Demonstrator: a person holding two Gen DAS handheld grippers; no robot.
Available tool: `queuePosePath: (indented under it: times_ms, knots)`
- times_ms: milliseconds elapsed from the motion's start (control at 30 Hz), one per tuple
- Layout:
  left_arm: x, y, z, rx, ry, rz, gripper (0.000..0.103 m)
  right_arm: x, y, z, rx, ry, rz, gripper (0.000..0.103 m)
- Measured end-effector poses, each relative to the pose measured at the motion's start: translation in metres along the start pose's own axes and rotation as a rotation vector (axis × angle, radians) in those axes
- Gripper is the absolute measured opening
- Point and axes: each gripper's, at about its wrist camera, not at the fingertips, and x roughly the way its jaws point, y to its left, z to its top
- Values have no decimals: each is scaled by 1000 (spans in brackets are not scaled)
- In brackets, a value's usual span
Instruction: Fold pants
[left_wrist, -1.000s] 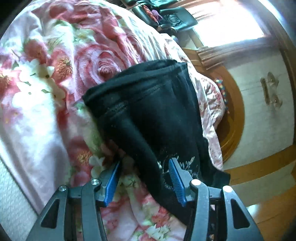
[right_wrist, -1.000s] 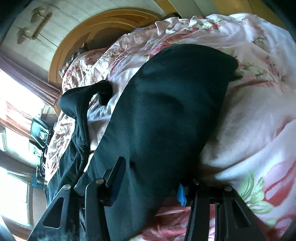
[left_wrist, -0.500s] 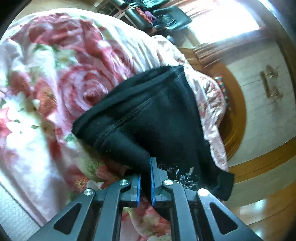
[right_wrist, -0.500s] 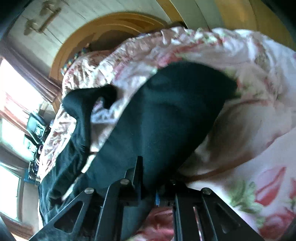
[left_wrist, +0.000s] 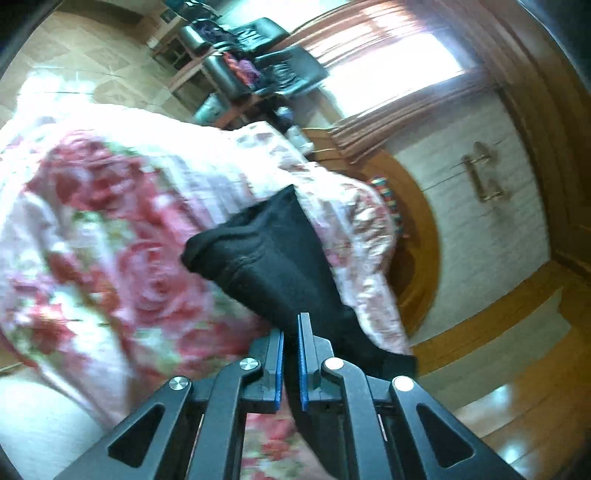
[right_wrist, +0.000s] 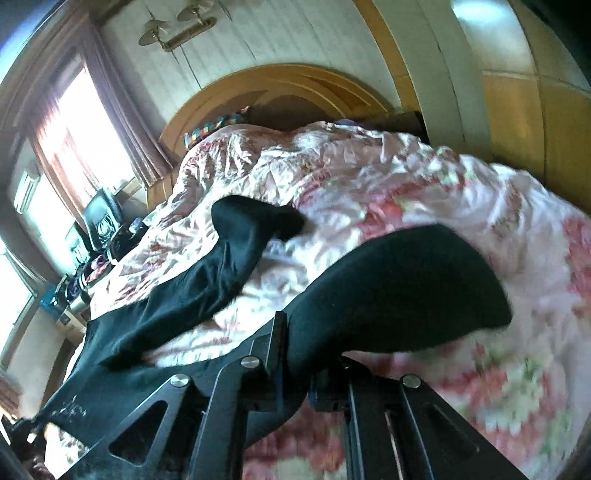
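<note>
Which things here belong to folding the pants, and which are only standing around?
Belong to the job:
- black pants
- left gripper, shut on the pants
- right gripper, shut on the pants
- floral bedspread, the surface under them

Just around:
- black chair
- wooden headboard
- curtain

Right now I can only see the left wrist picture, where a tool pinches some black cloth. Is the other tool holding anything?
Observer: Yes. The right tool is shut on a wide fold of the same black fabric pants.
Operator: So is the whole garment lifted?
Observer: No. One black pant leg lies stretched across the pink floral quilt.
Operator: Is the cloth plain black all over?
Observer: Not quite. A small pale stitched motif shows on the fabric near the lower left corner of the right wrist view.
</note>
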Motion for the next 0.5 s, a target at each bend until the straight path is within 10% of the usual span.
queuePosePath:
  times_ms: [167, 300, 500]
  knots:
    - [26, 39, -17, -86, 66, 117, 7, 26, -45, -47, 141, 131, -6, 11]
    - [36, 44, -21, -101, 58, 131, 37, 25, -68, -61, 250, 96, 24, 19]
    - [49, 44, -17, -97, 50, 109, 40, 8, -81, -52, 300, -16, 16, 45]
